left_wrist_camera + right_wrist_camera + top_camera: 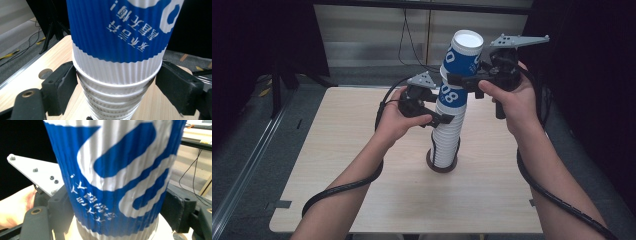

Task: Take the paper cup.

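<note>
Tall stack of paper cups upside down on the table, on a dark round base. Left gripper clamped around the white rims in the middle of the stack, probably to keep the lower cups steady. Right gripper higher, closed on the top blue cup, apparently to pull it off. Top cup between both right jaws, touching the pads on each side; stack rims pressed between the left jaws.

Both forearms bare, no sleeves. Left gripper and right gripper: black bodies, grey three-cornered plates with screws, black corrugated cables trailing, black padded jaws.
</note>
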A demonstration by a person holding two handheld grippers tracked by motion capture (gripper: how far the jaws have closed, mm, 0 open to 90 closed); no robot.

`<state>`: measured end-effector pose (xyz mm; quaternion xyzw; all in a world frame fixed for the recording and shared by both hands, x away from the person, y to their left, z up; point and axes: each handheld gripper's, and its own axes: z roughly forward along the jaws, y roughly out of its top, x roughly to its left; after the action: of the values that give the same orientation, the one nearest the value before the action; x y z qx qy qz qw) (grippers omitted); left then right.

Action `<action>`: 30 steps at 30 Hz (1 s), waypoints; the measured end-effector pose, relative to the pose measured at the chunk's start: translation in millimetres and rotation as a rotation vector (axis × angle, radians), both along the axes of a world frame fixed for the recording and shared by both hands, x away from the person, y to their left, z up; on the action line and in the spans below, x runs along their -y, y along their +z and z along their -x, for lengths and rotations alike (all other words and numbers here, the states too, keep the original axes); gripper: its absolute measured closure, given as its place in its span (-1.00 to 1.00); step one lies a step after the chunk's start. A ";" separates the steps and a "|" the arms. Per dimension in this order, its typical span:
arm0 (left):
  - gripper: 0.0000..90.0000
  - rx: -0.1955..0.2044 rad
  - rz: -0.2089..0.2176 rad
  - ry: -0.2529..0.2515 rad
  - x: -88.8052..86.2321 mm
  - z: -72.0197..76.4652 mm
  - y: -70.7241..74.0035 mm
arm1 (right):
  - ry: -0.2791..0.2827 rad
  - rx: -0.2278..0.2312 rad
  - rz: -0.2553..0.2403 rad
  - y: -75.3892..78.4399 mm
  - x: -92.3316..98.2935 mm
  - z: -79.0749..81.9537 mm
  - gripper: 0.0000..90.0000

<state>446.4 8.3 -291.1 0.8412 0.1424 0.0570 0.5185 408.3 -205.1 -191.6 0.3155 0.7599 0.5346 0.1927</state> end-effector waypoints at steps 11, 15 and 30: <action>-0.60 0.012 -0.009 -0.001 0.6 0.9 0.5 | -0.003 0.004 -0.008 4.2 3.3 0.3 -0.51; -0.60 0.012 -0.008 -0.001 0.7 1.1 0.4 | -0.001 0.009 0.004 6.1 5.0 1.8 -0.51; -0.59 0.023 -0.019 0.007 -0.3 2.8 0.7 | 0.010 0.021 0.010 8.8 21.8 16.7 -0.51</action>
<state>443.6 8.6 -290.4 0.8450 0.1386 0.0697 0.5118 391.6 -227.0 -182.9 0.3053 0.7620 0.5351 0.1996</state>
